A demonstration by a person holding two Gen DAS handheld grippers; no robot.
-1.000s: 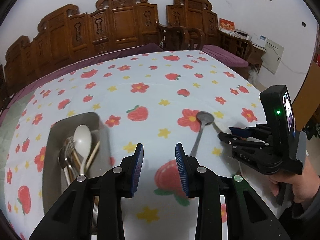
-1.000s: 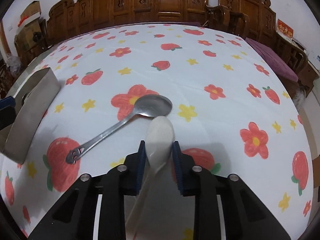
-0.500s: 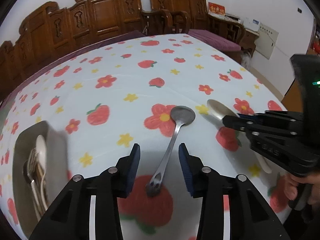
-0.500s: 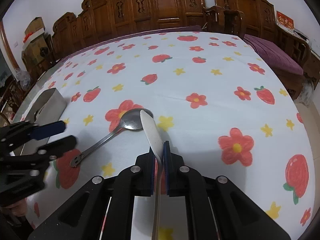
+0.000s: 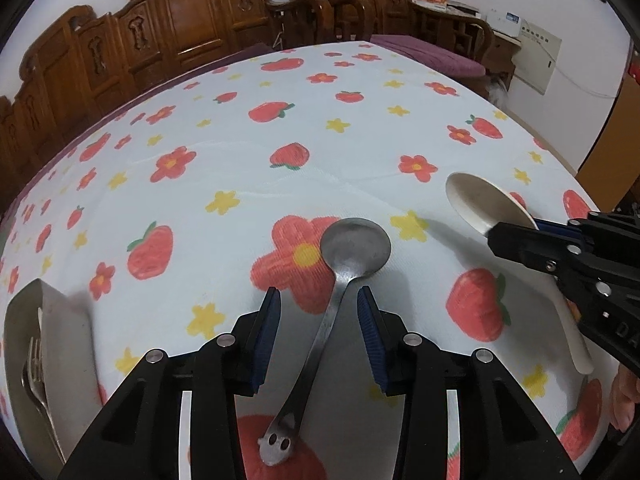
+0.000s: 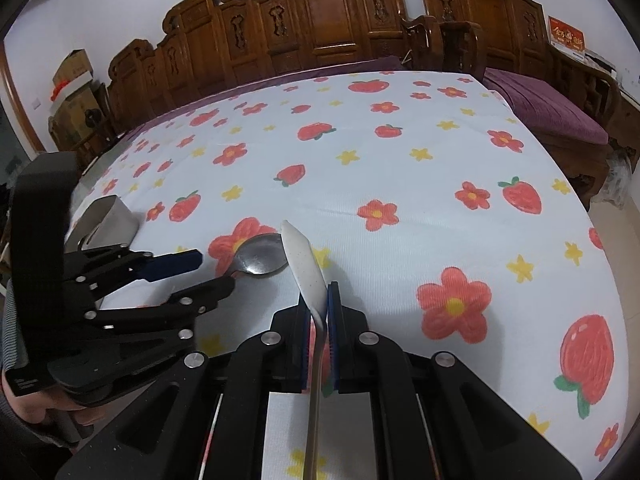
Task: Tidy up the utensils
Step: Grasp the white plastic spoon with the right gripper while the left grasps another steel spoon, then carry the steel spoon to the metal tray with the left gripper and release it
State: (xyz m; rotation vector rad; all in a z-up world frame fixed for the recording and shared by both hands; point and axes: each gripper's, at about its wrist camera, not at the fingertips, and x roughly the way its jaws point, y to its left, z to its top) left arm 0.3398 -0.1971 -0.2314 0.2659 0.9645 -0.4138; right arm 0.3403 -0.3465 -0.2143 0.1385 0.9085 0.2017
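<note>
A metal spoon (image 5: 352, 252) lies on the flowered tablecloth, bowl away from me; its bowl also shows in the right wrist view (image 6: 262, 258). My left gripper (image 5: 318, 312) is open, with its jaws on either side of the spoon's handle, not closed on it. My right gripper (image 6: 318, 312) is shut on a white ceramic spoon (image 6: 306, 268), held on edge above the cloth; the spoon shows in the left wrist view (image 5: 486, 206) to the right. A metal tray (image 5: 60, 344) at the left holds a fork (image 5: 34, 376) and other utensils.
The tray also shows in the right wrist view (image 6: 110, 216) behind the left gripper's body (image 6: 120, 304). Carved wooden chairs (image 6: 320, 28) line the table's far edge. A purple-cushioned bench (image 6: 548, 112) stands at the right. The table drops off at the right edge.
My left gripper has moved right and forward from the tray until its jaws straddle the metal spoon's handle. My right gripper closed on the white spoon, turned it on edge and lifted it.
</note>
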